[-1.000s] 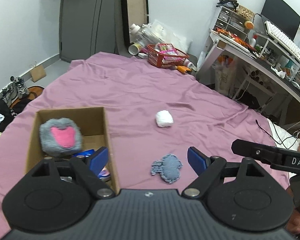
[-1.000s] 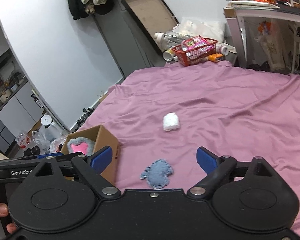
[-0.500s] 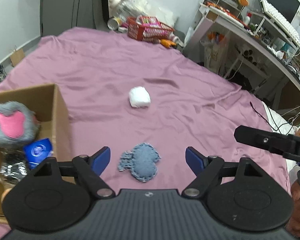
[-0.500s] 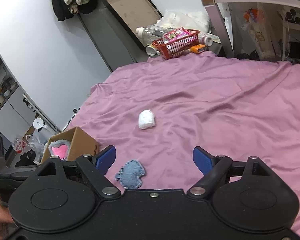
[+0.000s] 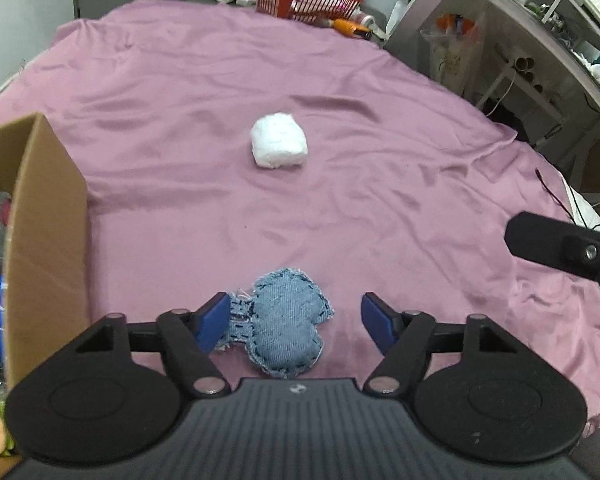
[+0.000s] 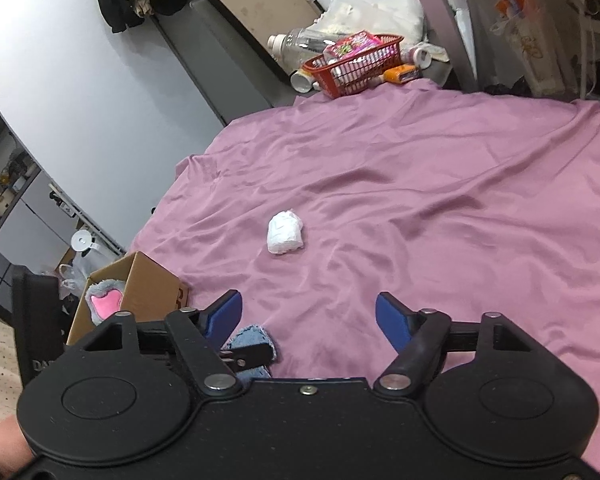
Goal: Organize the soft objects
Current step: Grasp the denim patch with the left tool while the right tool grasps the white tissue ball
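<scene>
Between the left gripper spread blue pads sits the denim pouch, long axis crosswise; right gripper, also released, hangs farther off.

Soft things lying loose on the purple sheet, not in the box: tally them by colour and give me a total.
Blue denim: 1, the denim pouch between the open left gripper fingers.
White: 1, the white bundle.
Total: 2.

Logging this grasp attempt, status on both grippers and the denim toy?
Left gripper open, straddling the blue frayed denim plush on the purple bedsheet. Right gripper open, empty. Open brown cardboard box close left; nothing blocking.
</scene>
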